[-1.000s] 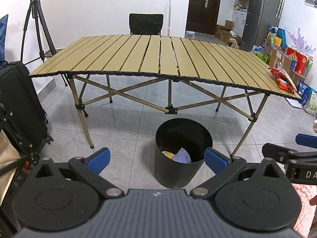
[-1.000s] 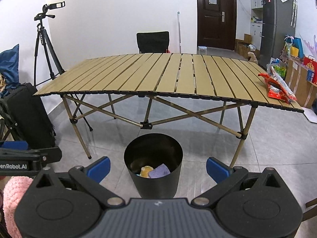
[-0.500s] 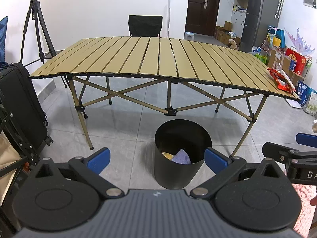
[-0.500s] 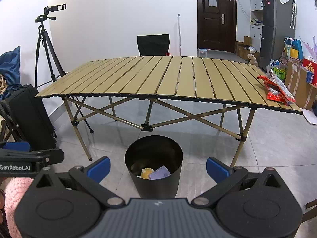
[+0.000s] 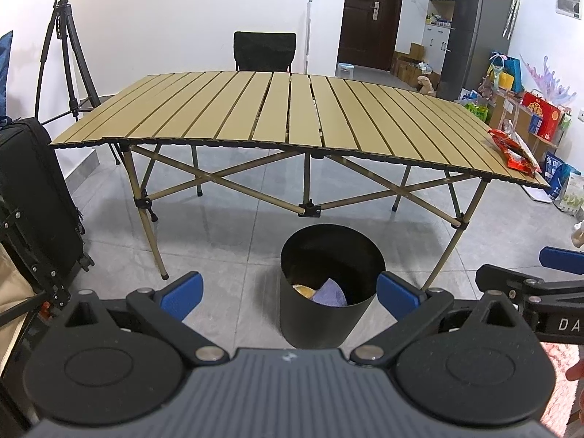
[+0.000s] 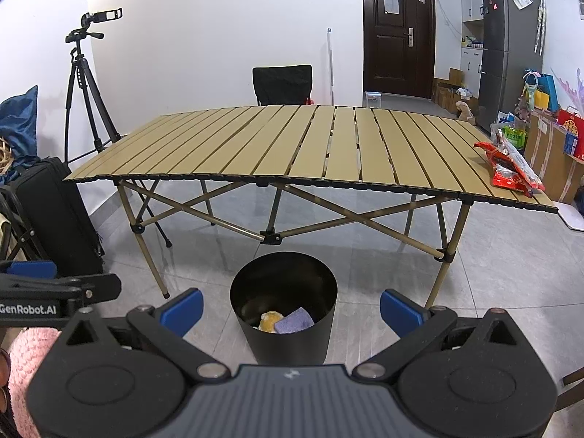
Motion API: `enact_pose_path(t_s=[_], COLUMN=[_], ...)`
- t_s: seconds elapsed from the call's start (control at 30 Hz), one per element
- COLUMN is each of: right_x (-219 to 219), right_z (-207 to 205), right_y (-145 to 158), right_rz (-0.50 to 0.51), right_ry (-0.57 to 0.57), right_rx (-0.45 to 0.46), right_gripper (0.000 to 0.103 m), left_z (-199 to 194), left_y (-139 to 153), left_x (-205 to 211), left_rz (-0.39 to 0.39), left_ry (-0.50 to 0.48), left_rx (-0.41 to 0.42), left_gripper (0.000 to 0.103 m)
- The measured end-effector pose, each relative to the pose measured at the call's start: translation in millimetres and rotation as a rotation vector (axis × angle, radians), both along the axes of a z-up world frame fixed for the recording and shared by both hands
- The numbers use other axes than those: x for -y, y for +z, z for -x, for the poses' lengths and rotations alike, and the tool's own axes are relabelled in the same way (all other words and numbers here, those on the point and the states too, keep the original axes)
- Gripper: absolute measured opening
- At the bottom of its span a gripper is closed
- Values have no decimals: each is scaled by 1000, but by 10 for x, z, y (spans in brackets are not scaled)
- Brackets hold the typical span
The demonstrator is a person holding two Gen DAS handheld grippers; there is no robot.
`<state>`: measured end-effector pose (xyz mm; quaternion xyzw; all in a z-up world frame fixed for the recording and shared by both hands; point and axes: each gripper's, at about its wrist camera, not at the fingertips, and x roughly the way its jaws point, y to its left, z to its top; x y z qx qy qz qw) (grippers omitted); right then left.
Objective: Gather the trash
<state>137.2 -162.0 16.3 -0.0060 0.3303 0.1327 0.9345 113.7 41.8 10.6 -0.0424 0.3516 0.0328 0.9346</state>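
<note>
Nothing has shifted: your left gripper point(image 5: 288, 294) and right gripper point(image 6: 291, 308) gape empty; bin point(image 6: 284, 306) holds scraps, red wrappers point(image 6: 511, 169) remain.

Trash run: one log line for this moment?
left gripper open | right gripper open | red wrappers on table | bin holds trash

Tripod point(image 6: 87, 98), suitcase point(image 5: 29, 200), chair point(image 6: 283, 84), fridge point(image 6: 511, 47)

Black linkages, blue pads point(image 5: 181, 291), pink sleeve point(image 6: 27, 361)
</note>
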Motion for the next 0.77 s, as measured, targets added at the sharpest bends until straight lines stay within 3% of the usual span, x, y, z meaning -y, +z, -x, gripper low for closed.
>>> enact_pose_path(t_s=[0.77], right_x=[8], right_z=[-4], right_y=[-8], right_rz=[-4], right_ry=[-6], right_rx=[-3], right_gripper=[103], left_z=[17], left_y=[14], left_x=[3], left_rz=[5], left_ry=[-14], left_rx=[18], left_gripper=[103])
